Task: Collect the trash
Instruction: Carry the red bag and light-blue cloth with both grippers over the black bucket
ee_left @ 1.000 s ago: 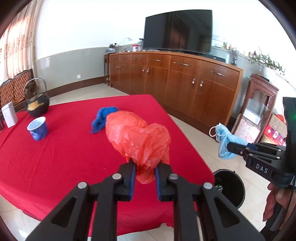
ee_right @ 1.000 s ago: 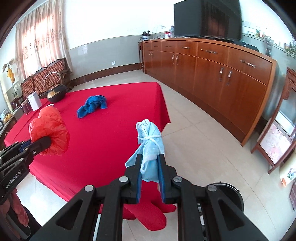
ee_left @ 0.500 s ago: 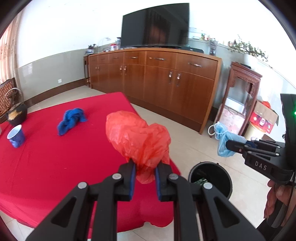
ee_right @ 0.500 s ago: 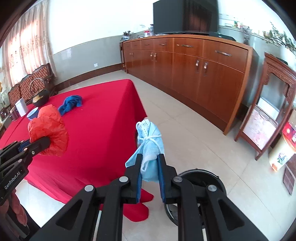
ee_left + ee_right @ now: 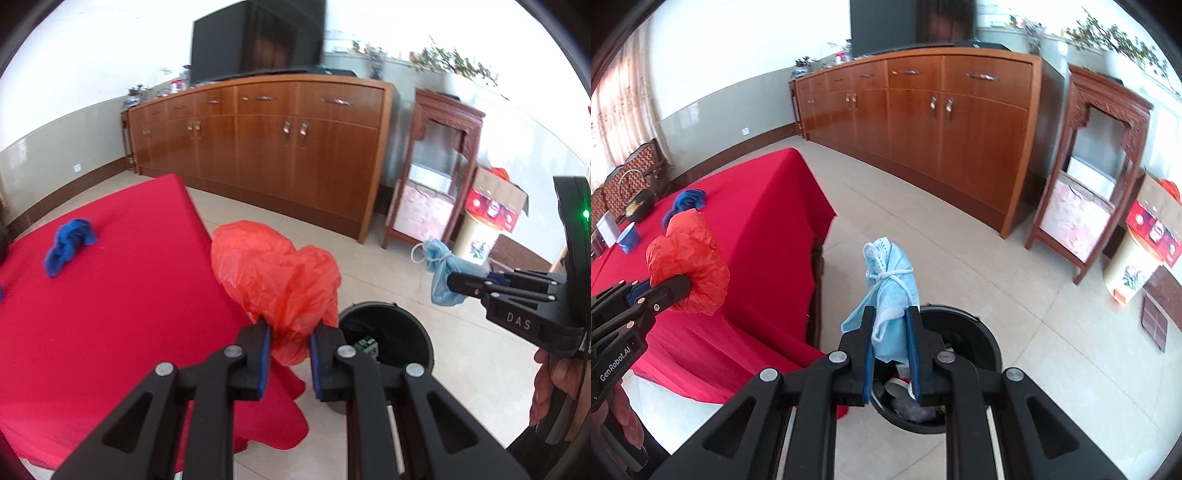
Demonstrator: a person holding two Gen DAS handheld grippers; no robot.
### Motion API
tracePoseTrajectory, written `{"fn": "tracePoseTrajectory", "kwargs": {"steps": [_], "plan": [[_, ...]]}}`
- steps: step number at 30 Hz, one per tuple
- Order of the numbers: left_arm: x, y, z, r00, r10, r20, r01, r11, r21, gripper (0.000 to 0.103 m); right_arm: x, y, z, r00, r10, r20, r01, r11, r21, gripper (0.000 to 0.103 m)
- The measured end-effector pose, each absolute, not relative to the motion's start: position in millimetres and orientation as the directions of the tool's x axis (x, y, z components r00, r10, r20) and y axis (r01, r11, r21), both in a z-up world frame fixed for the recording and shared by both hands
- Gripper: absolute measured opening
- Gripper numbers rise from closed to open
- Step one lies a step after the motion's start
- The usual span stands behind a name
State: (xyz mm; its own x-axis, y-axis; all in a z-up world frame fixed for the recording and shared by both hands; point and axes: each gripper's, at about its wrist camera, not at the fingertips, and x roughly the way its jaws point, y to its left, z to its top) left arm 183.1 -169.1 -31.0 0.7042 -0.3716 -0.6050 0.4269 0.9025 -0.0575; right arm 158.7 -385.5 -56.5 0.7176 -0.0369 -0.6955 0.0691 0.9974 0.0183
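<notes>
My left gripper (image 5: 290, 334) is shut on a crumpled orange plastic bag (image 5: 275, 278), which bulges above its blue pads over the corner of the red table. My right gripper (image 5: 890, 332) is shut on a light blue face mask (image 5: 892, 277) tied up with its own ear loop. A round black trash bin (image 5: 964, 328) stands on the tiled floor just below and beyond the right fingers, with scraps inside. In the left wrist view the same bin (image 5: 388, 332) lies just right of the bag, and the right gripper (image 5: 456, 282) holds the mask (image 5: 441, 266) above its far right side.
A red-clothed table (image 5: 110, 295) fills the left, with a blue cloth (image 5: 68, 243) on it; a blue cup (image 5: 628, 236) and dark basket (image 5: 637, 208) stand farther back. A long wooden sideboard (image 5: 266, 144), a carved stand (image 5: 436, 177) and boxes (image 5: 495, 203) line the far wall.
Both grippers have swung right, off the table toward the floor. The black bin has come from the edge into view under them. Bag and mask stay gripped as before.
</notes>
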Motion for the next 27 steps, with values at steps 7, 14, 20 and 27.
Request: {"fn": "tracePoseTrajectory", "kwargs": {"steps": [7,14,20,27], "plan": [[184.3,-207.5,-50.4,0.642,-0.411,-0.647,0.483,0.872,-0.076,0.018,154.8,-417.2,-77.3,0.687,-0.046,-0.725,0.091,0.996,0.023,0.017],[186.5,-240.2,-65.2,0.594,-0.444,-0.671,0.522,0.847,-0.099,0.018,159.3,-438.2,-96.3,0.674,-0.04,-0.737,0.081,0.996,0.02,0.017],[190.4,-255.7,-86.9,0.537,-0.45,-0.714,0.537,0.835,-0.122,0.019,160.9,-452.2,-118.9,0.645,-0.033,-0.763,0.062,0.998,0.009,0.017],[193.7,-273.8,-105.2,0.5,-0.454,-0.737,0.554,0.822,-0.131,0.019,166.9,-467.2,-143.3,0.609,-0.029,-0.792,0.045,0.999,-0.002,0.017]]}}
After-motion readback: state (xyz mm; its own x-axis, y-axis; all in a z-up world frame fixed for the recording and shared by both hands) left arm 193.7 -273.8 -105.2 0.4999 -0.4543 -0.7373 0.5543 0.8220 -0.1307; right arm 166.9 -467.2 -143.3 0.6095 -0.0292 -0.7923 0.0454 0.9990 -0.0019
